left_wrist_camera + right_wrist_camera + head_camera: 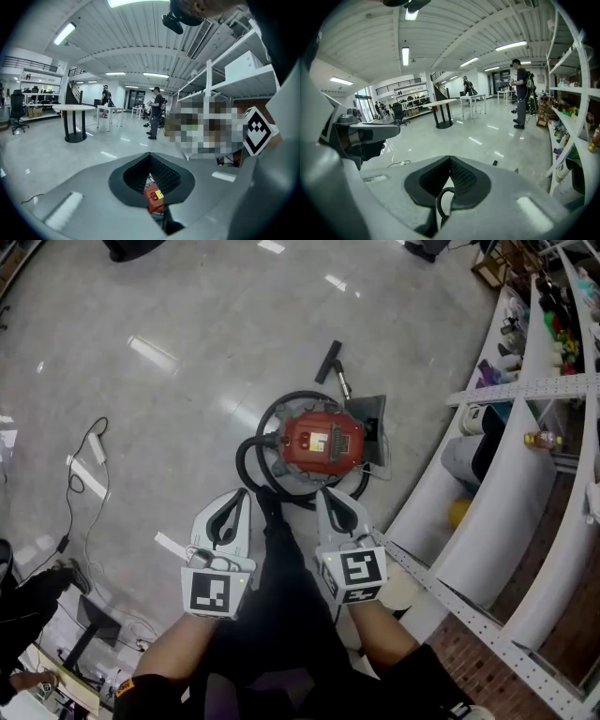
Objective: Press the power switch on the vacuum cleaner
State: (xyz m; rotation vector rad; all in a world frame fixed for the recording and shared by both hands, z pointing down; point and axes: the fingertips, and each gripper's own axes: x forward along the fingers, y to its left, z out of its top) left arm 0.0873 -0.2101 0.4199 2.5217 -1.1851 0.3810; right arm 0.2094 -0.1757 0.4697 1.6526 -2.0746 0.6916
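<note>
A red canister vacuum cleaner (322, 442) stands on the grey floor, and its black hose (258, 451) loops round it. A pale yellow panel (317, 440) shows on its top. Its black floor nozzle (328, 362) lies beyond it. My left gripper (246, 493) and right gripper (323, 493) hang side by side above the floor, just short of the vacuum and not touching it. Both are shut with nothing held. Under the left gripper (150, 155) the red vacuum (154, 198) shows. Beneath the right gripper (450, 159) a loop of the hose (440, 201) is visible.
Curved white shelving (525, 474) with small goods runs down the right side, close to the vacuum. A yellow ball (457, 512) lies at its foot. Cables (84, 465) trail on the floor at left. Round tables (75, 122) and a standing person (520, 93) are far off.
</note>
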